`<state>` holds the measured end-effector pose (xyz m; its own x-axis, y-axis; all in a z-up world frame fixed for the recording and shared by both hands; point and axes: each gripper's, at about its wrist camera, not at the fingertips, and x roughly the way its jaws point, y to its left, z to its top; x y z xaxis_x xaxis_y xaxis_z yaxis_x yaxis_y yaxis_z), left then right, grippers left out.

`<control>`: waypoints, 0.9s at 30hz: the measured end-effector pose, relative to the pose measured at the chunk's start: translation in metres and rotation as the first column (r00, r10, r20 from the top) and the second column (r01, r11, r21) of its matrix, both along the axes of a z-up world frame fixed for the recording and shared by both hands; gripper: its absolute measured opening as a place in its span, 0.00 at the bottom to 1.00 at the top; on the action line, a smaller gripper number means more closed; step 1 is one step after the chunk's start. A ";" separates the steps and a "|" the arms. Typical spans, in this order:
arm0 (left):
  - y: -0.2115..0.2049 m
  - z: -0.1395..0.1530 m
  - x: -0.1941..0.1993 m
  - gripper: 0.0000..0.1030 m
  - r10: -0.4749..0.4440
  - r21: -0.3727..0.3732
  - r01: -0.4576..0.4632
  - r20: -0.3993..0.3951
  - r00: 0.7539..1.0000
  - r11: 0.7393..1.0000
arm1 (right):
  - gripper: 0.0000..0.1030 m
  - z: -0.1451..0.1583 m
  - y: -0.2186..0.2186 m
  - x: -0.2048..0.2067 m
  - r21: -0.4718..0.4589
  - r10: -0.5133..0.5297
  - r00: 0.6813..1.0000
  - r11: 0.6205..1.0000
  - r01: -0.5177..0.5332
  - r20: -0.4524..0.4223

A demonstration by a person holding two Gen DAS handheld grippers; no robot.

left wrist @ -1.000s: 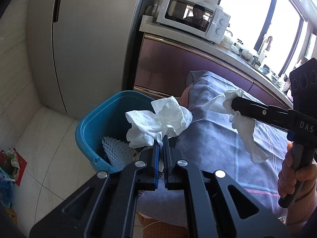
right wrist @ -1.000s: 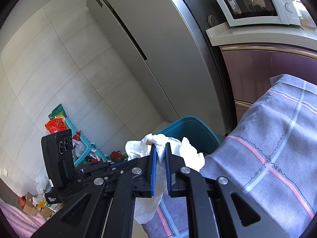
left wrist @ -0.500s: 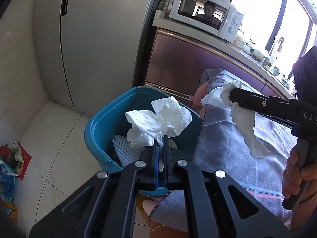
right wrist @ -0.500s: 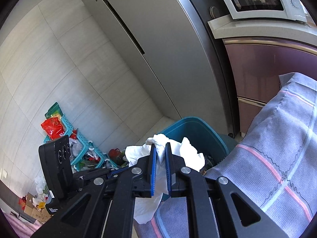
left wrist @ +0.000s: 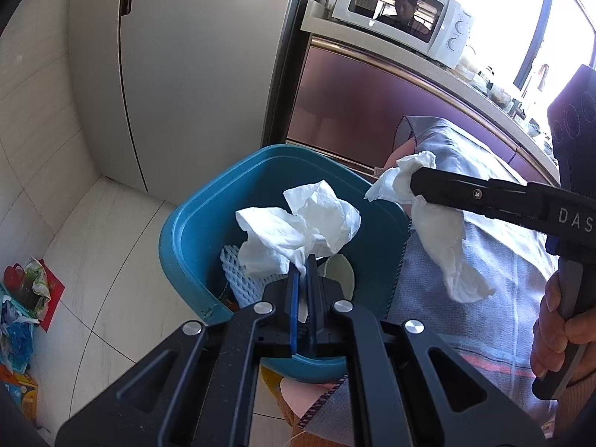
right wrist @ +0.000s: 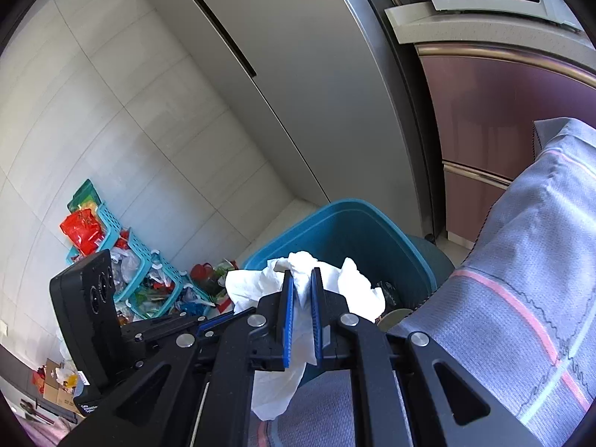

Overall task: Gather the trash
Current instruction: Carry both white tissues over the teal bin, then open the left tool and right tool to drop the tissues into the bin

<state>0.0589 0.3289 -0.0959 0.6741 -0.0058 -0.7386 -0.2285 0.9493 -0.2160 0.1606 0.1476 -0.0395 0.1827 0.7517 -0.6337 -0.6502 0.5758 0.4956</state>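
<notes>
Crumpled white paper tissue [left wrist: 298,231] is bunching upward w/ no clear long axis, over the open teal plastic trash bin [left wrist: 193,223]; left hand-held gripper [left wrist: 304,264] is clenching it. Second white tissue [right wrist: 294,342] is hanging lengthwise downward, beside the bin over grey striped cloth [right wrist: 529,298]; right hand-held gripper [right wrist: 300,279] is clenching it.

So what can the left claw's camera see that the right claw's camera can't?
Only the left view shows the hand holding the right claw, the window, and white foam netting inside the bin. Only the right view shows the teal baskets stuffed with colourful bags by the wall. Both show the blue bin, the fridge, the microwave, the grey cloth, and crumpled tissue pinched in each claw.
</notes>
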 end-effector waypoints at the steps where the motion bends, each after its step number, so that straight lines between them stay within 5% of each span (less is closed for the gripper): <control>1: 0.000 -0.001 0.001 0.04 -0.001 -0.001 0.001 -0.002 1.000 1.000 | 0.08 -0.001 0.001 0.000 -0.005 0.000 1.000 1.000 0.000 -0.002; 22: 0.008 -0.026 0.019 0.05 0.008 -0.007 -0.009 -0.056 0.998 1.000 | 0.13 -0.015 0.033 0.006 -0.089 -0.018 0.999 0.996 0.015 -0.032; 27: 0.011 -0.032 0.021 0.13 0.016 -0.016 -0.017 -0.064 0.998 1.000 | 0.17 -0.016 0.038 0.005 -0.102 -0.016 0.999 0.995 0.013 -0.030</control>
